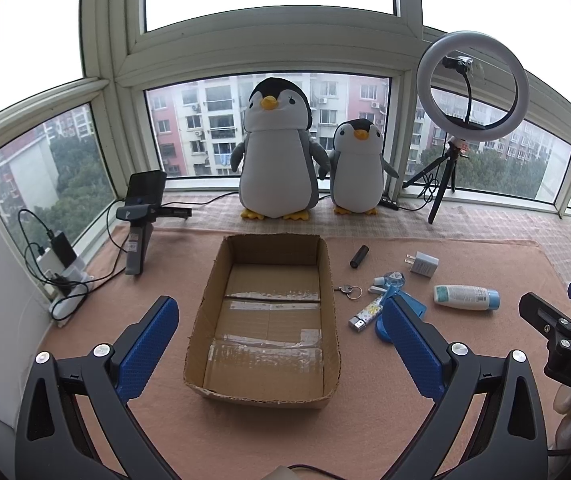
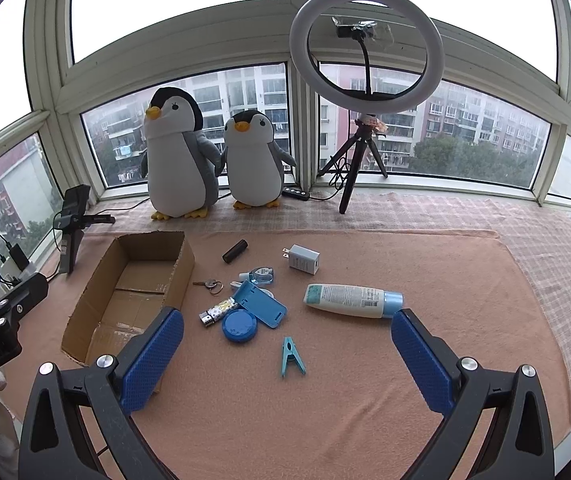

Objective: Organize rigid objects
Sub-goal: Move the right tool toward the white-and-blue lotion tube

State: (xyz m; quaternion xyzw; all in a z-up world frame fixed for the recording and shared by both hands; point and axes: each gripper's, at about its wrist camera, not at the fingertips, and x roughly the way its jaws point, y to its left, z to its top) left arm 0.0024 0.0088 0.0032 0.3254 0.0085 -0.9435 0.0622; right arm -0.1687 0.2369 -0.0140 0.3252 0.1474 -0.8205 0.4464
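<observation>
Your left gripper [image 1: 281, 344] hangs with its blue pads spread wide, nothing between them, right over the cardboard box [image 1: 263, 316]. That box is open-topped, brown, with clear tape across its floor and ragged cut edges, and there's nothing in it.

Your right gripper [image 2: 285, 354] is spread just as wide, empty too, above the peach cloth [image 2: 365, 400]. Just ahead of it lies a small teal clothespin [image 2: 291, 357] on its own.

Beyond that, the cluster beside the box: a round blue compact [image 2: 239, 326] touching a light-blue flat case [image 2: 263, 304], and a patterned lighter [image 2: 217, 311] at their left. A key on a ring [image 2: 209, 285] sits near the box wall. A small clear-blue item [image 2: 259, 275] lies behind the case; you can't tell what it is.

Further back, a dark cylinder [image 2: 234, 251] lies tilted, and a white plug adapter [image 2: 303, 264] sits flat. The white bottle with a pale-blue cap [image 2: 351, 300] lies on its side, apart to the right.
</observation>
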